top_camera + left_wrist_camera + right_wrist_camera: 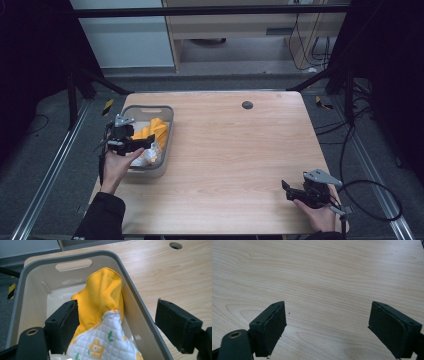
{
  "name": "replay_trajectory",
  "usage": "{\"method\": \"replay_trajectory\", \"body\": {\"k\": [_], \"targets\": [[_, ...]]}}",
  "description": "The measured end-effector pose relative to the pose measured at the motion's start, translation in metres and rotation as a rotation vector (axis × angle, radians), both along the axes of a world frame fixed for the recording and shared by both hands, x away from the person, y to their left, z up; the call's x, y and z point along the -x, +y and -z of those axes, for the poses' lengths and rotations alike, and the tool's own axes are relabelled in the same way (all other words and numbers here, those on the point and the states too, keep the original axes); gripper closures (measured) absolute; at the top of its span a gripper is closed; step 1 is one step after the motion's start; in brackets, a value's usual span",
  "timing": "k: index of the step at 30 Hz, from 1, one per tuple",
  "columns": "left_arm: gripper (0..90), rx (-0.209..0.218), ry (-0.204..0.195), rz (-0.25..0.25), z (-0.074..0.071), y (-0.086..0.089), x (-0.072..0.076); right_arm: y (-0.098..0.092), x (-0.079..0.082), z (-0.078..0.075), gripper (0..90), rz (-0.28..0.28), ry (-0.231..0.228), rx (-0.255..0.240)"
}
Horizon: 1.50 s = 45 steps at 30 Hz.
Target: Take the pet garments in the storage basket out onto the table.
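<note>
Working at the wooden table, you have the grey bin sitting at its left edge, with the yellow cloth bunched inside over a quilted white cloth. Your left gripper hangs over the bin, jaws apart, one touching the yellow cloth, one outside the wall. Your right gripper is near the near right corner, jaws wide apart over bare wood.
</note>
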<state>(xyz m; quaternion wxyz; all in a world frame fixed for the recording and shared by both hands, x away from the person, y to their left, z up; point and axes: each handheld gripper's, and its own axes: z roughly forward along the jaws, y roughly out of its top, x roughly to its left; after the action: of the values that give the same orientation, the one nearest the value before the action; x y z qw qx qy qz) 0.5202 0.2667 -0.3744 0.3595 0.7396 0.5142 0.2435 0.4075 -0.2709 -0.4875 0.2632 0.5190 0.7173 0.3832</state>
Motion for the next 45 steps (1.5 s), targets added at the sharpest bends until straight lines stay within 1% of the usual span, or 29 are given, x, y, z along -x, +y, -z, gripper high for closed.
{"method": "replay_trajectory", "body": {"k": [4,6,7,8,9,11,15,16,17,18,21,23,24,26,27,28,29,30,31,34,36,38,39,41,42,43,44,45], "targets": [[19.3,-0.024,0.033,0.004,0.002,-0.002,-0.005,0.000,-0.001,0.000,14.2,-0.001,0.001,0.008],[19.8,-0.028,0.045,0.005,0.003,-0.004,-0.007,0.001,-0.001,0.000,14.2,0.000,0.008,0.007],[20.2,-0.028,0.045,0.005,0.003,-0.004,-0.007,0.001,-0.001,0.000,14.2,0.000,0.008,0.007],[20.8,-0.027,0.057,0.006,0.005,-0.005,-0.009,0.001,-0.001,0.001,14.2,-0.004,0.007,0.013],[21.1,-0.027,0.057,0.006,0.005,-0.005,-0.009,0.002,-0.001,0.001,14.1,-0.005,0.008,0.011],[21.8,-0.031,0.078,0.002,0.008,-0.007,-0.012,0.001,-0.001,0.001,14.1,-0.007,0.010,0.013],[23.6,-0.043,0.093,-0.005,0.011,-0.007,-0.013,0.001,-0.002,0.001,14.1,-0.010,0.014,0.018],[24.1,-0.048,0.105,-0.013,0.014,-0.007,-0.014,0.001,-0.002,0.002,14.1,-0.011,0.016,0.020],[24.6,-0.048,0.105,-0.013,0.014,-0.007,-0.014,0.001,-0.002,0.002,14.1,-0.011,0.016,0.020],[25.0,-0.055,0.117,-0.016,0.016,-0.007,-0.015,0.001,-0.002,0.002,14.1,-0.010,0.020,0.018],[26.8,-0.057,0.125,-0.020,0.018,-0.006,-0.016,0.002,-0.002,0.002,14.1,-0.011,0.022,0.020],[27.6,-0.073,0.143,-0.022,0.020,-0.006,-0.016,0.002,-0.002,0.002,14.1,-0.009,0.030,0.012],[28.0,-0.072,0.149,-0.022,0.022,-0.006,-0.017,0.002,-0.002,0.002,14.1,-0.012,0.025,0.020],[28.9,-0.070,0.162,-0.020,0.024,-0.006,-0.017,0.002,-0.002,0.003,14.0,-0.011,0.031,0.015],[29.2,-0.070,0.162,-0.020,0.024,-0.006,-0.017,0.002,-0.002,0.003,14.0,-0.011,0.031,0.015],[29.5,-0.073,0.173,-0.020,0.026,-0.007,-0.018,0.002,-0.003,0.003,13.9,-0.013,0.032,0.017],[30.0,-0.073,0.173,-0.020,0.026,-0.007,-0.018,0.002,-0.003,0.003,13.9,-0.013,0.032,0.017],[30.2,-0.075,0.186,-0.022,0.028,-0.007,-0.019,0.002,-0.003,0.003,13.9,-0.015,0.033,0.018],[30.6,-0.075,0.186,-0.022,0.028,-0.007,-0.019,0.002,-0.003,0.003,13.9,-0.015,0.033,0.018],[31.4,-0.063,0.211,-0.019,0.033,-0.008,-0.020,0.002,-0.003,0.003,13.6,-0.012,0.037,0.016],[32.6,-0.062,0.223,-0.017,0.035,-0.008,-0.020,0.002,-0.003,0.003,13.5,-0.013,0.047,0.011],[34.0,-0.069,0.236,-0.021,0.037,-0.008,-0.020,0.002,-0.004,0.004,13.4,-0.015,0.043,0.024],[35.0,-0.069,0.236,-0.021,0.037,-0.008,-0.020,0.002,-0.004,0.004,13.4,-0.015,0.043,0.024],[36.2,-0.073,0.253,-0.025,0.040,-0.008,-0.021,0.002,-0.004,0.004,13.4,-0.015,0.043,0.023],[38.6,-0.077,0.260,-0.025,0.041,-0.008,-0.022,0.002,-0.003,0.004,13.4,-0.013,0.044,0.022],[38.6,-0.081,0.263,-0.028,0.042,-0.008,-0.022,0.002,-0.003,0.004,13.4,-0.013,0.044,0.022],[40.7,-0.085,0.271,-0.035,0.043,-0.008,-0.023,0.002,-0.004,0.004,13.4,-0.015,0.042,0.024],[41.4,-0.085,0.271,-0.035,0.043,-0.008,-0.023,0.002,-0.004,0.004,13.4,-0.015,0.042,0.024]]}}
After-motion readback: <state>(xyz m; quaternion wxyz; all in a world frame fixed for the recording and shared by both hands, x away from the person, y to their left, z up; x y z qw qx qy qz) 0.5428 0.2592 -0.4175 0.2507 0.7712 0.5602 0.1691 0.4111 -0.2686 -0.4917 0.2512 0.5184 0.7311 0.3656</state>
